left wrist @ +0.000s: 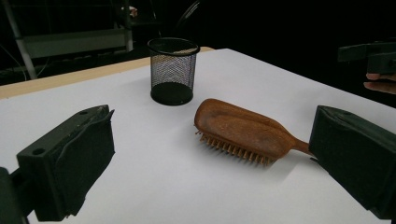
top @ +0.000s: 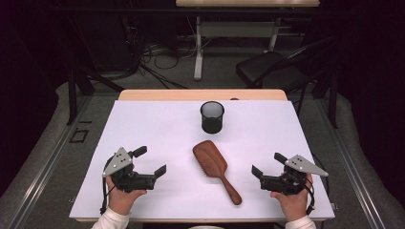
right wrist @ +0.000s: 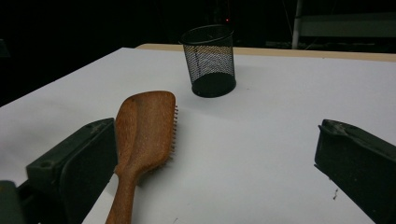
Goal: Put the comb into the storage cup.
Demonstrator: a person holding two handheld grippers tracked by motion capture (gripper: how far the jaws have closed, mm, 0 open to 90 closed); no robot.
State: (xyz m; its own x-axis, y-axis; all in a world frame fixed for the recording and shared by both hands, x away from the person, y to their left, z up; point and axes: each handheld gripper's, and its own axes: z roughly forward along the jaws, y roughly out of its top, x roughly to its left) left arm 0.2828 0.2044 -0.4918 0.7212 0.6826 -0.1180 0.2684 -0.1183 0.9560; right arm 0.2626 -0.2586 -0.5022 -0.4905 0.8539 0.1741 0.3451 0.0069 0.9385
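A brown wooden hairbrush [top: 216, 170] lies bristles down in the middle of the white table, its handle pointing toward the near right. Behind it stands a black mesh cup [top: 212, 117], upright and empty. My left gripper [top: 150, 162] rests at the near left, jaws wide open and aimed at the brush [left wrist: 240, 132], with nothing between them. At the near right, my right gripper [top: 265, 164] is open too, and the brush [right wrist: 142, 135] lies just ahead of its left jaw. The cup [left wrist: 172, 70] [right wrist: 209, 60] shows farther back in both gripper views.
The white sheet [top: 157, 129] covers a wooden table whose far edge [top: 200, 95] is bare wood. Beyond it are a black chair [top: 274, 69], a desk frame [top: 198, 47] and floor cables. In the left gripper view, the other hand and its gripper [left wrist: 373, 60] show at right.
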